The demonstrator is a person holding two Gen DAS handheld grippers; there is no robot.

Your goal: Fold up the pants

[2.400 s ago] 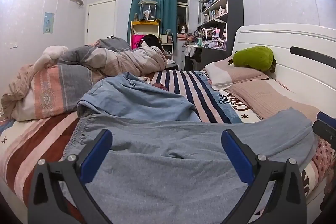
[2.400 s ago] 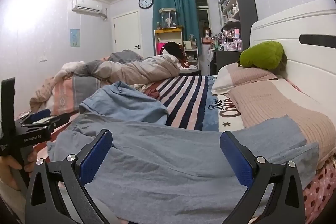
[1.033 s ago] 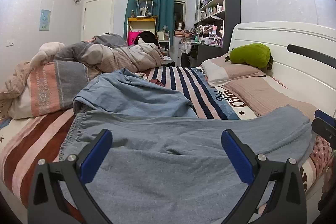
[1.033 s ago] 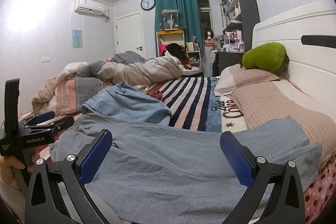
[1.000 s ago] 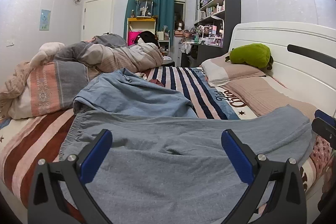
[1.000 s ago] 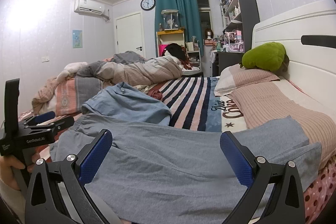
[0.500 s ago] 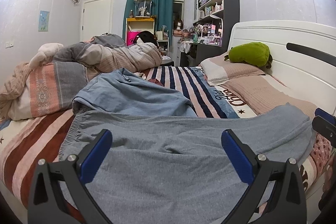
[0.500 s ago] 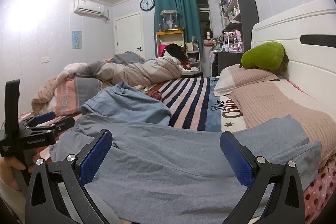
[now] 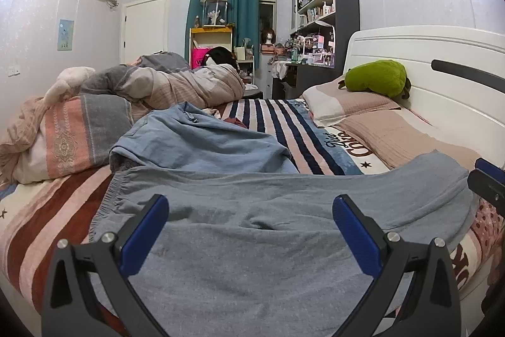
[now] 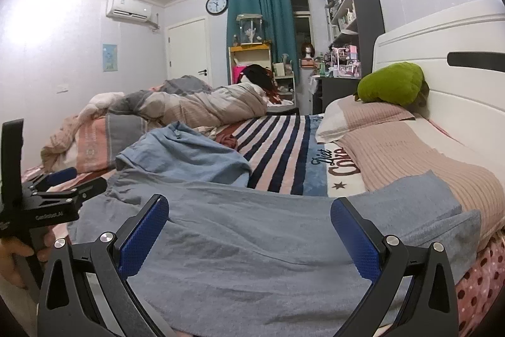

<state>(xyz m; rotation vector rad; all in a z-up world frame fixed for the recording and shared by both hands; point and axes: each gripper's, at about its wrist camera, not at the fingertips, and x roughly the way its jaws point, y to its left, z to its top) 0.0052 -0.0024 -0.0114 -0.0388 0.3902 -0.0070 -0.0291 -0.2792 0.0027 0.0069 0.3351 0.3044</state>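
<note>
Grey-blue pants (image 9: 252, 229) lie spread flat across the near side of the bed, waistband at the left, legs running right toward the headboard; they also show in the right wrist view (image 10: 258, 229). My left gripper (image 9: 251, 217) is open and empty, hovering just above the pants' middle. My right gripper (image 10: 249, 220) is open and empty above the pants' leg part. The left gripper also shows at the left edge of the right wrist view (image 10: 63, 182), near the waistband. The right gripper's tip shows at the right edge of the left wrist view (image 9: 487, 179).
A light blue garment (image 9: 202, 144) lies crumpled just behind the pants. A striped bedspread (image 9: 284, 128), pillows (image 9: 353, 106) with a green plush (image 9: 375, 79), and bundled quilts (image 9: 164, 87) fill the bed. The white headboard (image 9: 442, 71) stands at the right.
Both views have shifted slightly, with the bed looking a little lower and farther. The pants lie as before. Both grippers stay open.
</note>
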